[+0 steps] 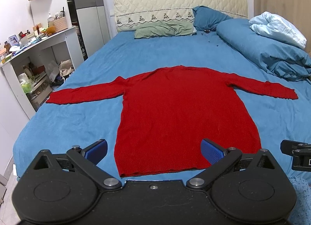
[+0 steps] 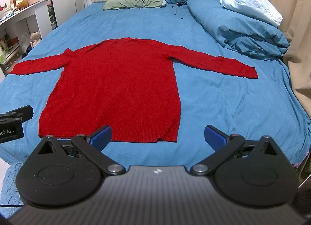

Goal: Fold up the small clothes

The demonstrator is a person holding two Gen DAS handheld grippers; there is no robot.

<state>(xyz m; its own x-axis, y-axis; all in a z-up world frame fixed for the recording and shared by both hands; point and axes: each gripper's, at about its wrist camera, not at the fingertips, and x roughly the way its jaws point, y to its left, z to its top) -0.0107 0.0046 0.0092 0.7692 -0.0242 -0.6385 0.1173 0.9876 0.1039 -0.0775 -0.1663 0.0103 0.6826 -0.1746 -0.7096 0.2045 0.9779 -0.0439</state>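
Observation:
A red long-sleeved sweater (image 1: 180, 112) lies flat on the blue bed (image 1: 77, 120), both sleeves spread out sideways, hem toward me. It also shows in the right wrist view (image 2: 116, 89). My left gripper (image 1: 154, 152) is open and empty, hovering above the hem's left half. My right gripper (image 2: 157, 136) is open and empty, just short of the hem's right corner. The right gripper's edge shows at the far right of the left wrist view (image 1: 295, 153); the left gripper's edge shows at the far left of the right wrist view (image 2: 13, 122).
A rolled blue duvet (image 1: 268, 54) with a pale blue blanket (image 1: 276, 26) lies at the bed's right side. A green pillow (image 1: 163, 29) and a blue pillow (image 1: 208, 18) sit by the headboard. A cluttered white shelf unit (image 1: 37, 57) stands left of the bed.

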